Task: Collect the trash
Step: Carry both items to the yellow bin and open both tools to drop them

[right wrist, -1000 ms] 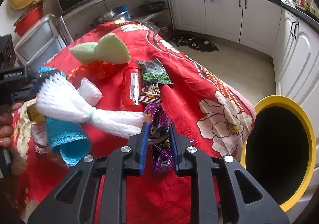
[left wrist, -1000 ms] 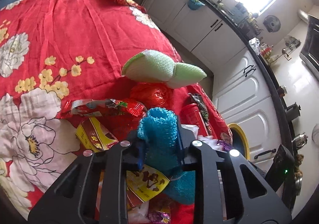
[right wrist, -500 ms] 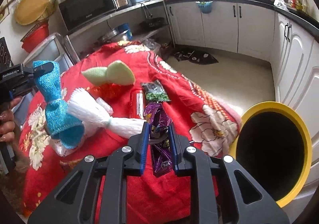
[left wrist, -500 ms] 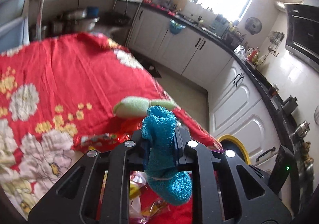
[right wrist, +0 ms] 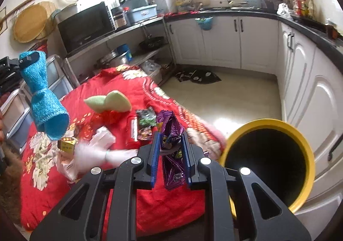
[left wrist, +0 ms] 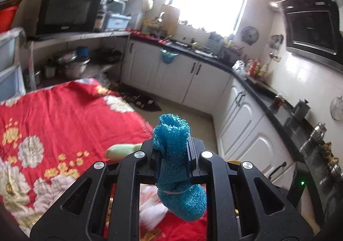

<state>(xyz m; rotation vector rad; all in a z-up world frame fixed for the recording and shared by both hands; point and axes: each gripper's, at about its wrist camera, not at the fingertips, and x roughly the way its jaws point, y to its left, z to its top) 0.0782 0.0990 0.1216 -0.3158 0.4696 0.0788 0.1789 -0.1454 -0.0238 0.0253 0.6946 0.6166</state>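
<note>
I had the right gripper (right wrist: 170, 150) clamped on the purple wrapper (right wrist: 171, 144), hanging lengthwise; the yellow bin (right wrist: 268, 168) gaped just right, nearer this hand. The left gripper (left wrist: 171, 155) pinched the blue scrubber (left wrist: 175, 163), farther off.

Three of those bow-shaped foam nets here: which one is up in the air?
The blue foam net, pinched in the left gripper; the green and white lie on the cloth.
</note>
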